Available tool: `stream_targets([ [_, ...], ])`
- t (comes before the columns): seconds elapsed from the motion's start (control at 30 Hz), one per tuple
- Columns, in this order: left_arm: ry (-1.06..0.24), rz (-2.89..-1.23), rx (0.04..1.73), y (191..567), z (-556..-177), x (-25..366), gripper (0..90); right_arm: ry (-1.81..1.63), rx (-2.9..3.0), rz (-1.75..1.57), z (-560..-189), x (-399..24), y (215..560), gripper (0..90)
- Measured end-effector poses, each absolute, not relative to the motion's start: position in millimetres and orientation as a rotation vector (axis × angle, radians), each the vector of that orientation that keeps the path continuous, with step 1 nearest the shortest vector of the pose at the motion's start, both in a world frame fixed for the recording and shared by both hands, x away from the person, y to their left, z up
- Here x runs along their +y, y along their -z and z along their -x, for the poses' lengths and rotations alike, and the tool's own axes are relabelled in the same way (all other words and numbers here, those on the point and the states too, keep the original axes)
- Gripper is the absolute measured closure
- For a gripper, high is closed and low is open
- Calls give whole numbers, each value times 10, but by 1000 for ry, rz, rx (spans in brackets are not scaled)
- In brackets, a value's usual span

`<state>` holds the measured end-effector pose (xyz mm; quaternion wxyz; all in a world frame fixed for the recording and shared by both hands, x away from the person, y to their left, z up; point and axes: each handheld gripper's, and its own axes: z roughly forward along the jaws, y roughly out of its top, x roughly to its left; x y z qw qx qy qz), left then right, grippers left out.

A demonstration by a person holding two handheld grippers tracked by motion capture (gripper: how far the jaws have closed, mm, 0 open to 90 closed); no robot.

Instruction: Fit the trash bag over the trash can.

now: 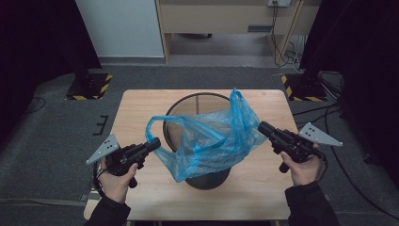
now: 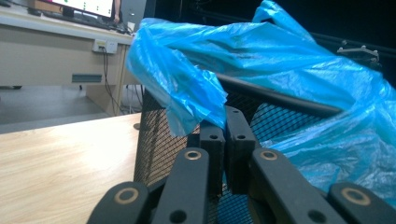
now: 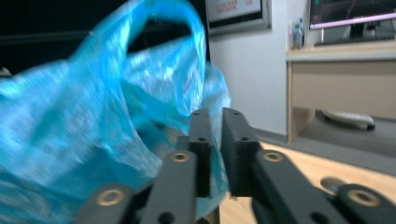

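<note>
Blue plastic bag [image 1: 211, 136] is draping over a black mesh bin [image 1: 197, 101] at the centre of the high view, on a wooden table [image 1: 136, 106]. Left gripper [image 1: 154, 142] and right gripper [image 1: 261, 127] are stretching its rim, seemingly to line the bin.

Left gripper view: jaws are clamping the bag's edge [image 2: 196, 107] at centre.

Right gripper view: jaws are nearly together, pinching blue film [image 3: 212, 140] at centre.

Glossy plastic bag [image 1: 214, 136], black mesh bin [image 1: 188, 106].
</note>
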<state>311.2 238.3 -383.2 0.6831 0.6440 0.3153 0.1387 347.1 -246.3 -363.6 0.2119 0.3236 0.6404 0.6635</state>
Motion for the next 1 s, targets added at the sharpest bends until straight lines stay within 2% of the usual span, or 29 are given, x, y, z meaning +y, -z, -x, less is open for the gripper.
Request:
stream_targets([
  [0.17,-308,-1434,685,3783,-3075,2363,874,-1913,1688,-843,-3380,-2531,3379,599],
  [0.2,-307,-1429,684,3774,-3068,2353,874,-1919,1682,-836,-3368,-2531,3352,587],
  [0.23,-309,-1432,678,3767,-3065,2349,874,-1946,1675,-808,-3327,-2510,3251,515],
  [0.47,-307,-1431,672,3746,-3032,2298,874,-1977,1796,-701,-3249,-2179,3117,408],
  [0.53,-307,-1436,669,3744,-3026,2297,874,-1934,1836,-702,-3257,-2046,3143,454],
  [0.63,-310,-1436,670,3739,-3014,2302,876,-1901,1898,-723,-3283,-1951,3217,615],
  [0.67,-315,-1439,675,3737,-3008,2308,886,-1896,1923,-712,-3262,-1971,3259,792],
  [0.7,-318,-1442,678,3737,-3005,2311,886,-1896,1923,-712,-3262,-1971,3259,792],
  [0.8,-326,-1448,694,3744,-2987,2323,892,-1923,1920,-699,-3203,-2062,3275,899],
  [1.0,-303,-1463,706,3802,-2937,2291,894,-1917,1983,-709,-3029,-2232,3455,900],
])
